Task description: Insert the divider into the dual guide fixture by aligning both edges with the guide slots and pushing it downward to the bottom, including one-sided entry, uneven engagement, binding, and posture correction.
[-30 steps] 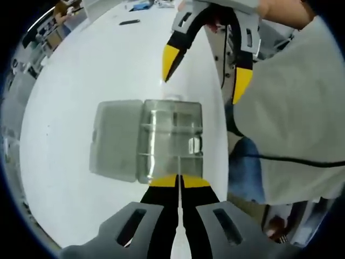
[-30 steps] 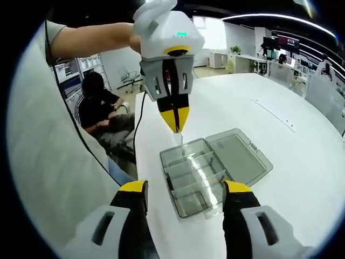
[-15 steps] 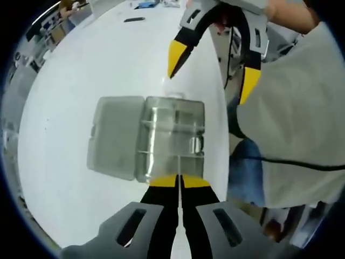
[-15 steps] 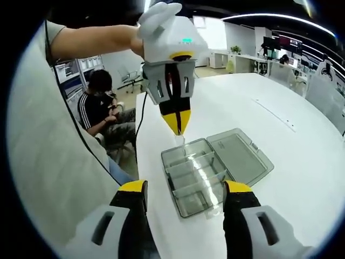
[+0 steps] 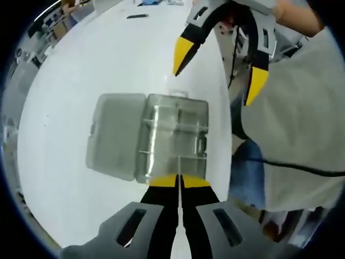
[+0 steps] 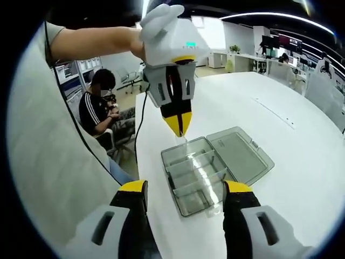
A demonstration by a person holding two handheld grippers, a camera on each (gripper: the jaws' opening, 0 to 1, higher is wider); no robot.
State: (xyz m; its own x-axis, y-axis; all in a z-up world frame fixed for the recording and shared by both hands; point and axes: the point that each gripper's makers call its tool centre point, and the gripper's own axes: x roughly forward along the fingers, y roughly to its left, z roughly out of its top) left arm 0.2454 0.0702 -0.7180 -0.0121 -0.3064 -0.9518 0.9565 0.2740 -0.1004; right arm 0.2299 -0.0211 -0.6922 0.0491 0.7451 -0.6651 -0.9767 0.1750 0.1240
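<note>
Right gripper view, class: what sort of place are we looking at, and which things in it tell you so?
Probably an open-plan office or lab. Long white tables run through the room, with monitors on distant desks, strip ceiling lights, and a seated person beside shelving.

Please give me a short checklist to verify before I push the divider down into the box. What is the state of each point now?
1. Left tongs shut on the divider: ok, it shows as a thin clear sliver ahead of the tips.
2. Right tongs open and holding nothing, above the box: ok.
3. Lid fully open, lying flat beside the box: ok.
4. Box flat on the table: ok.
5. Both divider edges in the guide slots: cannot tell, the clear plastic is too faint.
6. Divider upright, not tilted: cannot tell.
</note>
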